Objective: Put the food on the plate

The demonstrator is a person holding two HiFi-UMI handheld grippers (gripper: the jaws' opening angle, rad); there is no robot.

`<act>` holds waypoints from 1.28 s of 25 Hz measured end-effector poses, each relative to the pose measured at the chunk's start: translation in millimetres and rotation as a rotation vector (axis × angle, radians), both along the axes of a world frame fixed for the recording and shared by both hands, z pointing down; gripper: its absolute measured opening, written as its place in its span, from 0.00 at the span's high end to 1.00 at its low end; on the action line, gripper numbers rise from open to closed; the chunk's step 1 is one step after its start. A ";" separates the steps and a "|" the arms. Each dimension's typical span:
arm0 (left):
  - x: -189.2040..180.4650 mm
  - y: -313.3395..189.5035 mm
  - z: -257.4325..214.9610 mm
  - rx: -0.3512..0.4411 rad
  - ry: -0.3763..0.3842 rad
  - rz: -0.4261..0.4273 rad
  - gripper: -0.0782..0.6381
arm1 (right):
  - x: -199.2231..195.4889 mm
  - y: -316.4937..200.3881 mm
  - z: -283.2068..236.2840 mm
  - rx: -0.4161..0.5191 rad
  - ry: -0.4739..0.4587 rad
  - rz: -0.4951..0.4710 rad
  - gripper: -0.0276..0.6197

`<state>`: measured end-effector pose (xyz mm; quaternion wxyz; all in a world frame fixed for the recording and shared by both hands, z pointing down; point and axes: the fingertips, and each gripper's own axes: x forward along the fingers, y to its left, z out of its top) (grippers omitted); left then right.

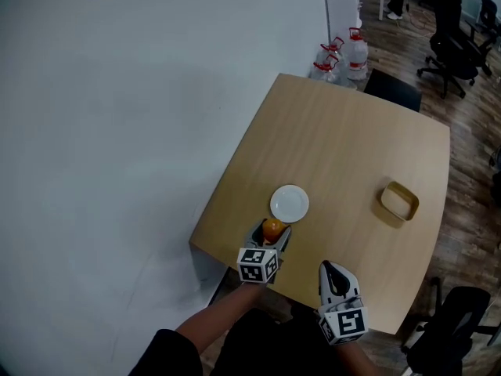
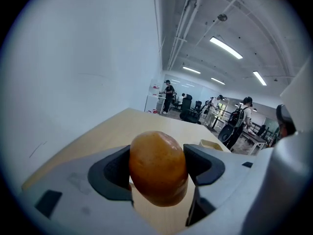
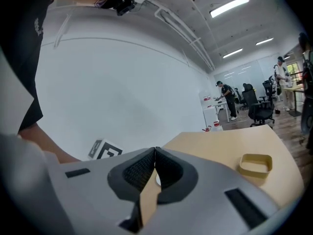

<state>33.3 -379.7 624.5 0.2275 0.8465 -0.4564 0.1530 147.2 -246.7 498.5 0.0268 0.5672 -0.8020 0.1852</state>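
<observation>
An orange-brown piece of food (image 2: 157,168) sits clamped between the jaws of my left gripper (image 1: 272,233), held above the near part of the wooden table. The same food (image 1: 272,228) shows as an orange spot just short of the white round plate (image 1: 290,204), which lies bare near the table's middle. My right gripper (image 1: 329,272) hangs over the table's near edge, to the right of the left one, jaws shut with nothing between them. In the right gripper view a sliver of the plate (image 3: 157,181) peeks past the shut jaws.
A yellowish rectangular container (image 1: 399,201) stands at the right of the table (image 1: 344,147); it also shows as the container (image 3: 256,163) in the right gripper view. A white wall runs along the left. Water bottles (image 1: 347,57) and black office chairs (image 1: 454,41) stand beyond the far edge.
</observation>
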 end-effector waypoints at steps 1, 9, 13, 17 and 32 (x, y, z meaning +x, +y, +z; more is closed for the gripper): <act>3.1 -8.9 7.9 0.002 -0.024 0.012 0.46 | 1.0 -2.8 4.1 -0.004 -0.006 -0.003 0.86; 17.3 -56.5 75.5 -0.116 -0.090 -0.004 0.46 | 11.6 -27.5 2.0 0.005 0.006 -0.038 0.86; 10.9 -70.3 117.8 -0.193 -0.137 -0.022 0.46 | 15.8 -30.3 7.1 0.003 -0.001 -0.048 0.86; 12.3 -80.3 142.0 -0.228 -0.158 0.027 0.46 | 16.0 -27.2 10.6 -0.008 0.021 -0.071 0.86; 24.8 -106.1 160.4 -0.149 -0.259 0.216 0.46 | 33.3 -17.3 49.2 -0.095 0.045 -0.057 0.86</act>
